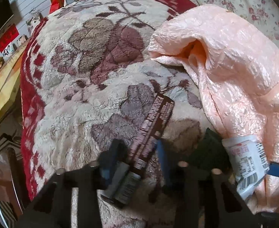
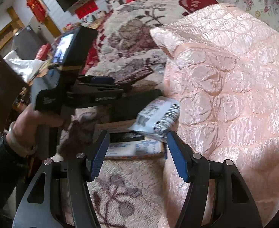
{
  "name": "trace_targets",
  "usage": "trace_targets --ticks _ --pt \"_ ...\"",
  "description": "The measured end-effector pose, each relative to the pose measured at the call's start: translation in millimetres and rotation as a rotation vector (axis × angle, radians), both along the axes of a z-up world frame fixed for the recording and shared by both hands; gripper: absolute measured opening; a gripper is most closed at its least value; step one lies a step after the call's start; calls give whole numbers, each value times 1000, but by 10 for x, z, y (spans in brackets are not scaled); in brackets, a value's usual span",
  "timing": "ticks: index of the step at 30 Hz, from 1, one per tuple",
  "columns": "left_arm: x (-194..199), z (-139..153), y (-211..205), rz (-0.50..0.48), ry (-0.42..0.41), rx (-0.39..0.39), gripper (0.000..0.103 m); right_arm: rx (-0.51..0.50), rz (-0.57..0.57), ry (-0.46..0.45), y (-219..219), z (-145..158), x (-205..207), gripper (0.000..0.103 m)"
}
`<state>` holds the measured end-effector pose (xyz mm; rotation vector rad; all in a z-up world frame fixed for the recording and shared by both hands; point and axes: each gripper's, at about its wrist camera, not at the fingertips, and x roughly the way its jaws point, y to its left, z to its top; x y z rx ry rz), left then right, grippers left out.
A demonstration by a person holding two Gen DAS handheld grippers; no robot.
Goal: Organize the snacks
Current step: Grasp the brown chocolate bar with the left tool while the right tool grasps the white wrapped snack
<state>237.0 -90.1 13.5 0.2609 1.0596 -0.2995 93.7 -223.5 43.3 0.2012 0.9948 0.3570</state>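
bedding carries everything here: a fleece floral blanket (image 1: 93,60) spread over the bed, with a pink satin quilt (image 1: 234,72) heaped along its right side, and the snacks lie loose where the two meet.

we judge the step in hand to be gathering the packs. the flat carton (image 2: 131,148) lies on the fleece, and the white packet (image 2: 158,117) rests tilted on its far edge, against the quilt. the right gripper (image 2: 137,134) has its jaws standing open to either side of both, pressing on neither. to do this well we would take the packet alone first, closing across its middle, because it sits loosely on top and could slide off, and we would keep the pads clear of the quilt's folds.

the left gripper (image 1: 139,148) has its jaws closed on the long brown snack pack (image 1: 154,119), gripped near its lower end, so the far end hangs free. we would carry it slowly.

containers: we see no bin, basket or bag for the snacks in either view. the carton looks closed, and we cannot tell what is inside it.
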Motion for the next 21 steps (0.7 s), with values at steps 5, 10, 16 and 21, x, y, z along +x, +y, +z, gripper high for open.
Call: trace_targets --ticks 5,10,16,21 --pt "-99 28 168 68 -10 -38 28 -26 -81 3 -18 14 98 68" --pt "-271 100 386 166 -21 -72 22 -76 -97 24 92 -69 299 68" --pt "-398 102 558 235 -14 -79 21 -107 -79 27 202 -212 472 61" --pt "-543 113 721 281 4 -139 21 -91 -46 32 148 -229 445 40"
